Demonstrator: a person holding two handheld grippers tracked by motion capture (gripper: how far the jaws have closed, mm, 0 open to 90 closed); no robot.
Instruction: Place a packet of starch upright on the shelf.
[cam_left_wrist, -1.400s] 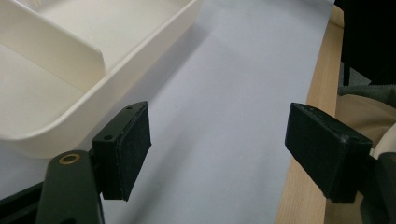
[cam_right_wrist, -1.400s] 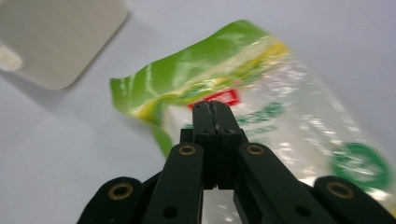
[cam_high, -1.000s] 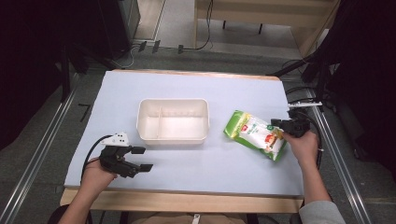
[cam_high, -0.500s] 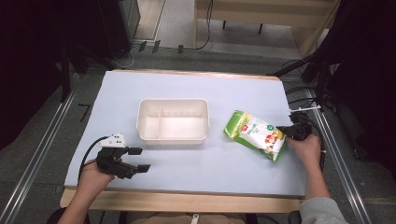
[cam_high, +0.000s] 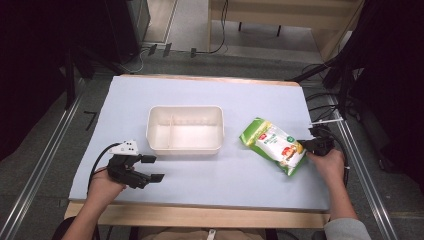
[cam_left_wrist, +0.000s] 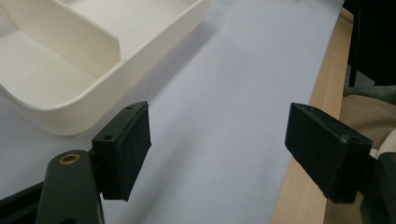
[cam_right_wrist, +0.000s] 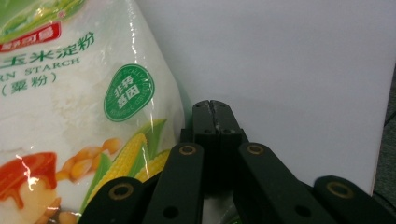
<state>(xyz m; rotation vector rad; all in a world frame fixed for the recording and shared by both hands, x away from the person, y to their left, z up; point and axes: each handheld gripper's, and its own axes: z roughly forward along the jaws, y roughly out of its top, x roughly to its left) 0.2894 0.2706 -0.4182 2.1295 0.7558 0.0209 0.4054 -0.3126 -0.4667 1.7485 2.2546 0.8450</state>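
A green and white bag of corn starch (cam_high: 272, 145) lies flat on the pale blue table mat, right of centre. My right gripper (cam_high: 305, 145) rests at the bag's right edge. In the right gripper view its jaws (cam_right_wrist: 212, 105) are pressed together, nothing visible between them, with the bag (cam_right_wrist: 79, 93) touching their left side. A white divided tray (cam_high: 150, 130) stands empty in the middle of the mat. My left gripper (cam_high: 154, 168) sits near the front left, open, pads (cam_left_wrist: 133, 149) wide apart over bare mat, the tray's corner (cam_left_wrist: 154, 51) just ahead.
The wooden front edge of the table (cam_high: 200, 216) runs just behind both hands. Metal rails (cam_high: 40, 165) flank the table on both sides, and cables (cam_high: 320, 100) lie off the right edge. The mat (cam_high: 215, 175) between tray and front edge is bare.
My right gripper has dropped from above the bag's far right corner to its right edge. The left gripper has barely shifted.
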